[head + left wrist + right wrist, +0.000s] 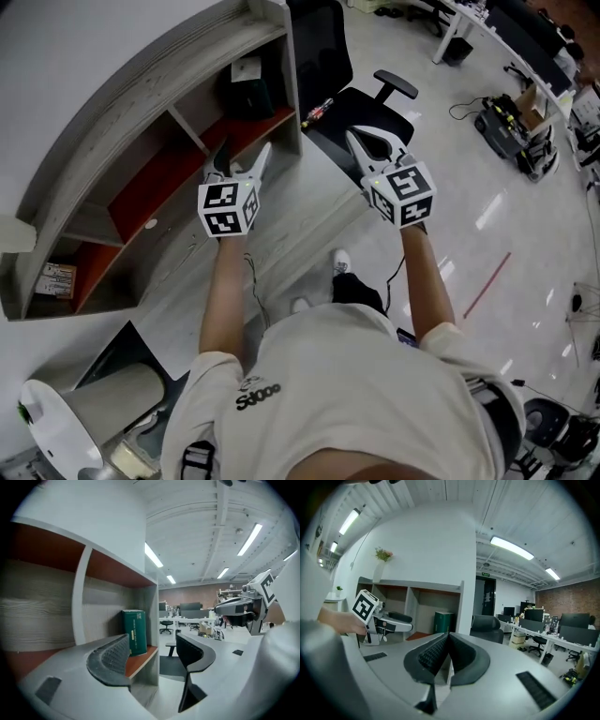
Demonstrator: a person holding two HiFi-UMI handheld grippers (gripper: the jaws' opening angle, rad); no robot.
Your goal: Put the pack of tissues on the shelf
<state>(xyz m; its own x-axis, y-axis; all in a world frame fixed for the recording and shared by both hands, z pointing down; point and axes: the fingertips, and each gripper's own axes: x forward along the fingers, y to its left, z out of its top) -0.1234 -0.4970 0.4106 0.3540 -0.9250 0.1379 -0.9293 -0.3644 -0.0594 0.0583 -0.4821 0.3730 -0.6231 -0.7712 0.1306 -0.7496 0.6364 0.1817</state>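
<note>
The green pack of tissues (246,89) stands upright on the red board in the end compartment of the grey wooden shelf (131,89). In the left gripper view the pack (134,632) shows just beyond the left finger, apart from it. My left gripper (244,157) hangs in front of that compartment, open, with nothing between its fingers (112,656). My right gripper (362,145) is held further right, over the office chair (370,103), and its jaws are shut on nothing (447,639). The right gripper view also takes in the pack (443,621) and the left gripper (404,622).
The shelf has several compartments with upright dividers (187,129); a small box (58,279) lies in the lowest left one. A white rounded object (56,422) stands at the bottom left. Desks, chairs and cables (511,122) fill the floor to the right.
</note>
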